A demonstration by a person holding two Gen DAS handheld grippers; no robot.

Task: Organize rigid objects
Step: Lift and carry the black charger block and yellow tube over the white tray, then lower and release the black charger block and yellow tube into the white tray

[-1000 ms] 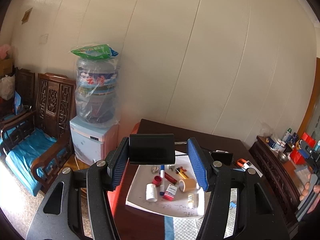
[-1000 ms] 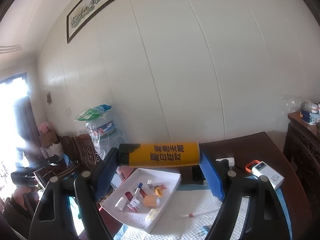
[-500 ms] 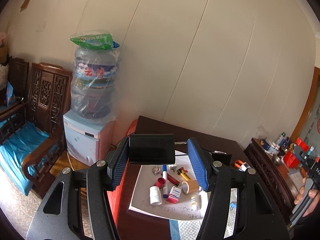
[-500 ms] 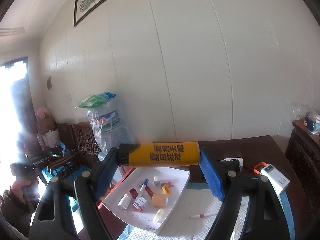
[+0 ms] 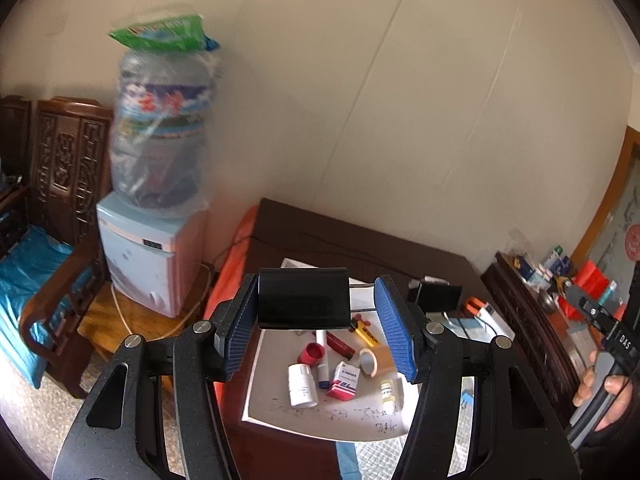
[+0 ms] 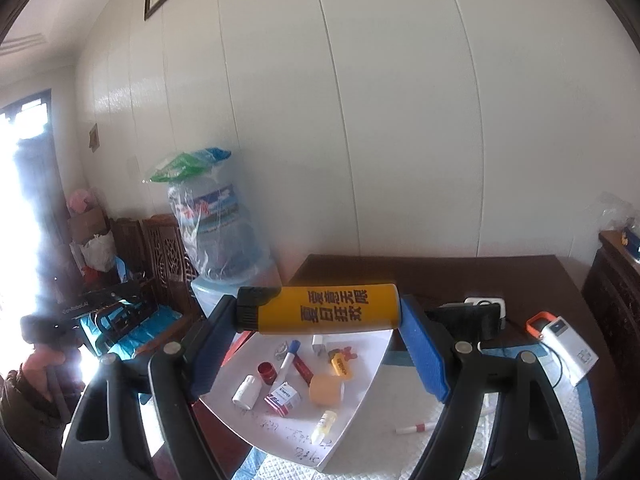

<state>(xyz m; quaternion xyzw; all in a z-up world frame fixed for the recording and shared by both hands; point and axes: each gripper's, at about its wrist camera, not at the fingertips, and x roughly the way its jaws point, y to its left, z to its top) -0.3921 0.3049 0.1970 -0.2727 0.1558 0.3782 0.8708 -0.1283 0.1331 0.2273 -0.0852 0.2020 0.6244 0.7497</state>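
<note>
My left gripper (image 5: pixel 316 330) is shut on a black rectangular box (image 5: pixel 304 298), held high above a white tray (image 5: pixel 272 396) on the dark table. My right gripper (image 6: pixel 316 342) is shut on a large yellow lighter (image 6: pixel 324 308) with black characters, also held above the tray (image 6: pixel 360 364). The tray holds a white pill bottle (image 5: pixel 302 385), a red cap (image 5: pixel 312 353), a red-and-white box (image 5: pixel 344 380), a tape roll (image 5: pixel 370 361), a small dropper bottle (image 5: pixel 387 391), a marker (image 6: pixel 290 354) and a small yellow lighter (image 6: pixel 340 364).
A water dispenser (image 5: pixel 156 184) and carved wooden chairs (image 5: pixel 60 184) stand left of the table. A power bank (image 6: pixel 568 338), a black stand (image 6: pixel 464 320) and a white pen (image 6: pixel 414 427) lie on the table and mat at right. A sideboard (image 5: pixel 560 292) with bottles is far right.
Both grippers have tilted and moved closer to the tray, which now sits larger and more central in both views. Both keep hold of their objects.
</note>
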